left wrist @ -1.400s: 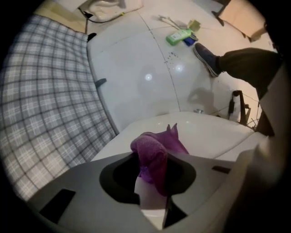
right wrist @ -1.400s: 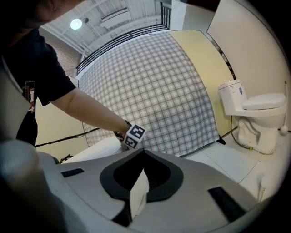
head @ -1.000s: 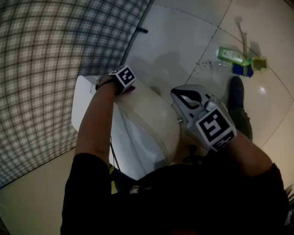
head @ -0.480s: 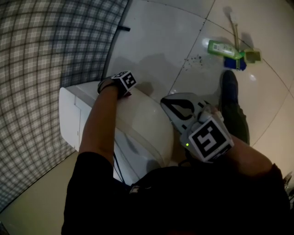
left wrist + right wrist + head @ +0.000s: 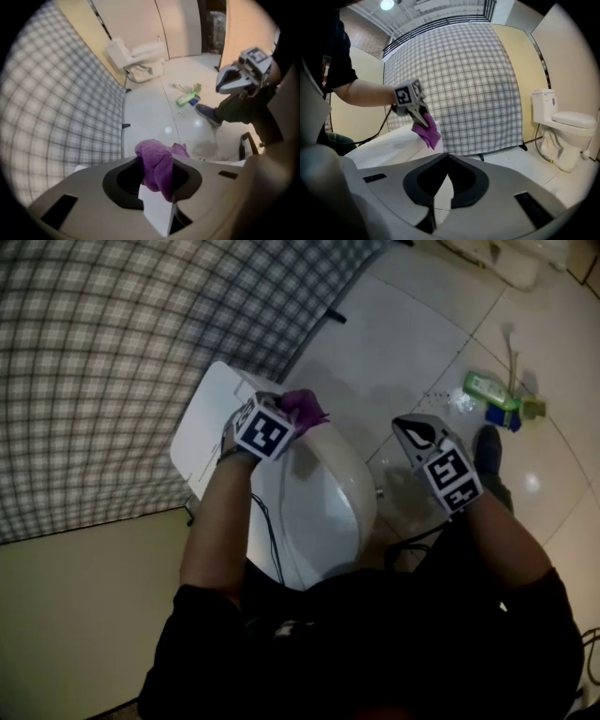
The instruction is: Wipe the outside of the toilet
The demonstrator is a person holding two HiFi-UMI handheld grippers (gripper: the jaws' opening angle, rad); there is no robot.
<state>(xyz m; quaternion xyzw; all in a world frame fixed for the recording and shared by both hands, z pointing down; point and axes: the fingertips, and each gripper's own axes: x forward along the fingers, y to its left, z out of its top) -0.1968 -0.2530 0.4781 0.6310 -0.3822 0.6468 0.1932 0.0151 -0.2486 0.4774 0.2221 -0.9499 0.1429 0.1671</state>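
Head view: left gripper (image 5: 292, 420) is clamping purple cloth (image 5: 306, 406) over toilet (image 5: 330, 498) at 11 o'clock, right gripper (image 5: 413, 427) hanging closed, empty.

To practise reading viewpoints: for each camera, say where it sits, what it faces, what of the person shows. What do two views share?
Head view: on the head, looking steeply down at the toilet; both forearms, left claw and right claw show.
Left gripper view: on the left claw, facing across the floor to a second toilet; its jaws pinch a purple cloth; a leg shows.
Right gripper view: on the right claw, jaws together, empty, facing the checked curtain; the left arm shows.
Shared: both gripper views show the second toilet.
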